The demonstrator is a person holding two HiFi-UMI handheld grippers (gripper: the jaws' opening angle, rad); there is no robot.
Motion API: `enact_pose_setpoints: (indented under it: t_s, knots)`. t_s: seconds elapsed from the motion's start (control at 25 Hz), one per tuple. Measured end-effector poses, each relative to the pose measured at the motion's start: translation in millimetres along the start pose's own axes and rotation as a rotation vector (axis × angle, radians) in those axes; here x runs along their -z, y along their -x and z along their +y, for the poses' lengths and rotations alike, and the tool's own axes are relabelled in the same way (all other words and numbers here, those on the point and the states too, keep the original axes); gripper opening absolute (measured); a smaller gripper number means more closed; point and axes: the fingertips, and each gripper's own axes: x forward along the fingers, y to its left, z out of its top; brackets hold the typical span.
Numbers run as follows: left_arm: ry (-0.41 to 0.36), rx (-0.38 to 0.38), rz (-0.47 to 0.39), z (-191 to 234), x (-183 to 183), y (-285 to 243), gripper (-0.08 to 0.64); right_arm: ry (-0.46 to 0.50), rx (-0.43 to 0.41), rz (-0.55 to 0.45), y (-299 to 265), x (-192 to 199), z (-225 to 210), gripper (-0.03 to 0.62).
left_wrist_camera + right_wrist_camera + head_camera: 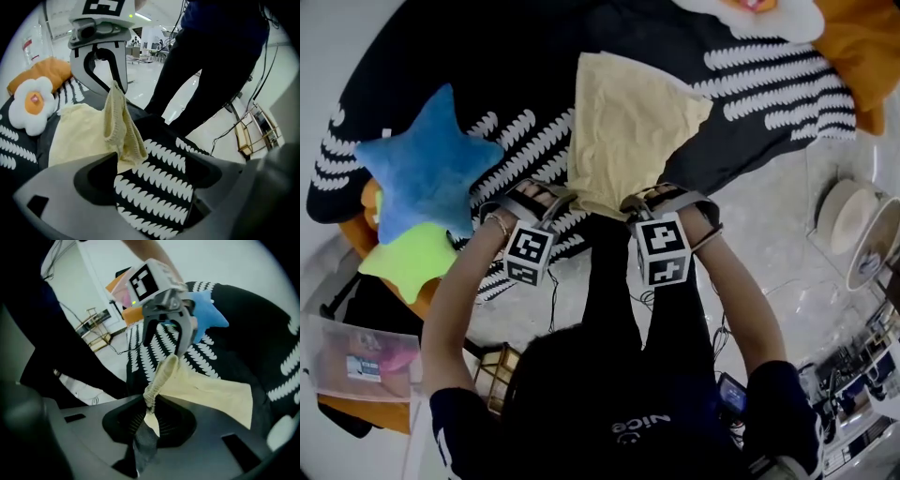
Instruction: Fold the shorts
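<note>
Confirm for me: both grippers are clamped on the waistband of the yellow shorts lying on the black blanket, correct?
Not both. The right gripper is clamped on the waistband of the yellow shorts lying on the black blanket, but the left gripper is open, its jaws wide apart and pressing on nothing, as the left gripper view shows.

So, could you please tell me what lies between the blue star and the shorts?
Only bare black-and-white blanket, in the head view; the star and shorts lie apart.
</note>
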Motion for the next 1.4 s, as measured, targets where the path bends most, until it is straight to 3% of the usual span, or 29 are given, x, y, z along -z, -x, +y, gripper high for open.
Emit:
enact_pose_setpoints:
  t_s: [0.08,0.2,0.32,0.4,0.52,0.56,0.6,0.64,0.72,0.8,1.04,1.12,1.2,1.4]
  knots:
    - [0.084,-0.076,-0.001,5,6,-10,0.454,-0.148,-0.018,-0.067,-5,-7,-3,0.066]
    - [0.178,-0.293,-0.056,44,7,-12,0.456,-0.315,-0.070,-0.176,5,-15,-10,0.064]
    - [0.101,-0.363,-0.105,66,-6,-10,0.456,-0.335,-0.136,-0.242,22,-20,-10,0.064]
    - [0.035,-0.338,-0.114,73,-17,-12,0.456,-0.280,-0.163,-0.224,30,-18,-6,0.064]
    - [-0.017,-0.247,-0.046,74,-14,-16,0.427,-0.230,-0.140,-0.182,35,-9,-9,0.064]
    - [-0.018,-0.230,-0.029,74,-10,-14,0.288,-0.251,-0.131,-0.182,35,-6,-12,0.064]
    - [0.000,-0.224,-0.027,74,-8,-9,0.080,-0.286,-0.127,-0.187,35,-3,-14,0.064]
    - [0.036,-0.217,-0.037,73,-7,-5,0.041,-0.326,-0.128,-0.196,34,-1,-15,0.064]
    - [0.107,-0.178,-0.063,65,-8,1,0.040,-0.397,-0.150,-0.234,32,1,-10,0.064]
    - [0.118,-0.124,-0.071,49,-12,0,0.038,-0.418,-0.192,-0.269,25,-6,9,0.063]
    - [0.080,0.072,-0.086,-16,-43,-10,0.038,-0.270,-0.370,-0.198,-7,-31,93,0.063]
    - [0.089,0.057,-0.090,-18,-48,-11,0.038,-0.266,-0.358,-0.191,-9,-24,95,0.063]
    - [0.148,0.010,-0.103,-3,-46,-8,0.038,-0.287,-0.309,-0.208,0,-14,76,0.064]
    - [0.329,-0.166,-0.173,86,-37,26,0.040,-0.440,-0.109,-0.278,51,33,-23,0.067]
